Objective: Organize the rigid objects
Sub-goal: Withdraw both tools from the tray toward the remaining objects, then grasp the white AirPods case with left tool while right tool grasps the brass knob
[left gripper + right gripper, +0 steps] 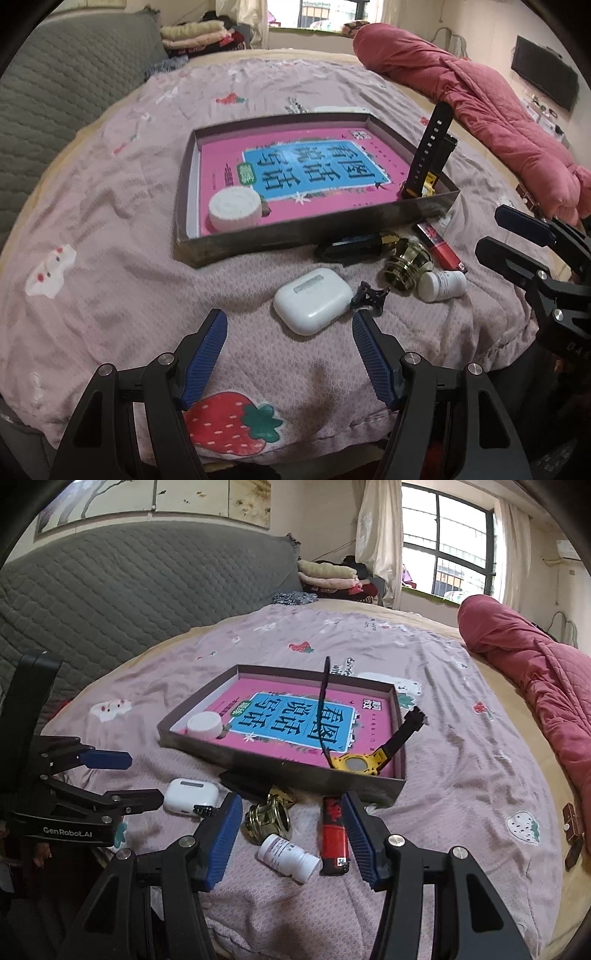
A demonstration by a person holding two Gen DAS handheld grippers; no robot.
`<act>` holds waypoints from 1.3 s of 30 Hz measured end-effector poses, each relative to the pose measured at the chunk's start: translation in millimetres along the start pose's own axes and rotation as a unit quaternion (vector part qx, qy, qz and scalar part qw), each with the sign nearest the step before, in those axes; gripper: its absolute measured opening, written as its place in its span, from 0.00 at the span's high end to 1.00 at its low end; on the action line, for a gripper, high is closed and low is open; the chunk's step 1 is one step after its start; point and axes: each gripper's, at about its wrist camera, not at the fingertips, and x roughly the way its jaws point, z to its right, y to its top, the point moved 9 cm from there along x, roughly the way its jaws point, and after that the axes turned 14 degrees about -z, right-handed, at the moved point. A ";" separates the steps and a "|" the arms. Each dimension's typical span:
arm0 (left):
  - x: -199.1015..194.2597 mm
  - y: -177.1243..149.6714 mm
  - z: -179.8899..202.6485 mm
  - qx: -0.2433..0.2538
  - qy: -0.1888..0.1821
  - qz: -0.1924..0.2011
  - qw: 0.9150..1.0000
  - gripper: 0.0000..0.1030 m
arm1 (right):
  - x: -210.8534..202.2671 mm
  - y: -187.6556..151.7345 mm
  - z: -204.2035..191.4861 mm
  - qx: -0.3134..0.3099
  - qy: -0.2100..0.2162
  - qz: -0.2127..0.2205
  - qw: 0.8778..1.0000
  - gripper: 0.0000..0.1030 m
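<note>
Hovering low over the bed, your left gripper stands wide with nothing between its pads; the white earbud case lies just ahead of its tips, long axis slanting from near right to far left, with a small black clip touching its right end. Your right gripper is also spread wide and holds nothing. Between its fingers, on the bedspread, lie a white pill bottle on its side, cap end toward you and to the right, and a red lighter just inside the right finger, its long axis running away from you toward the tray. A brass fitting sits tilted just beyond the bottle, near the left finger. Behind it, a black piece lies against the front wall of the tray, lengthwise along that wall.

Farther on, the shallow tray rests flat on the bed, and a pink book covers its floor, title facing away from you. In the near left corner a round white lid lies on the book. In the near right corner you have a yellow watch, face up; one black strap rises nearly upright, the other leans out over the right wall. Beyond the tray, at the far right of the bed, a rolled red quilt lies well apart from everything else.
</note>
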 end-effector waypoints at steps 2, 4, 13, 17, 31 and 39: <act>4.5 -1.4 -1.7 0.000 0.001 -0.003 1.000 0.30 | 2.0 -0.8 -0.9 -0.002 0.000 -0.003 1.000 0.46; 8.2 -1.8 -2.1 0.004 0.003 -0.006 1.000 0.30 | 3.9 -1.0 -1.5 -0.001 0.003 -0.005 1.000 0.46; 24.2 7.4 2.6 0.042 0.010 -0.011 0.999 0.30 | 13.2 -4.1 -7.1 -0.010 0.011 -0.018 1.000 0.46; 36.4 10.8 4.0 0.061 0.008 -0.022 0.998 0.30 | 20.8 -6.2 -11.7 -0.021 0.013 -0.029 0.999 0.46; 57.3 25.2 11.7 0.081 -0.011 -0.034 0.996 0.30 | 40.5 -10.8 -19.3 -0.040 0.011 -0.052 0.998 0.46; 64.9 32.8 13.5 0.064 -0.029 -0.034 0.997 0.30 | 51.3 -7.9 -19.2 -0.051 0.003 -0.058 0.997 0.46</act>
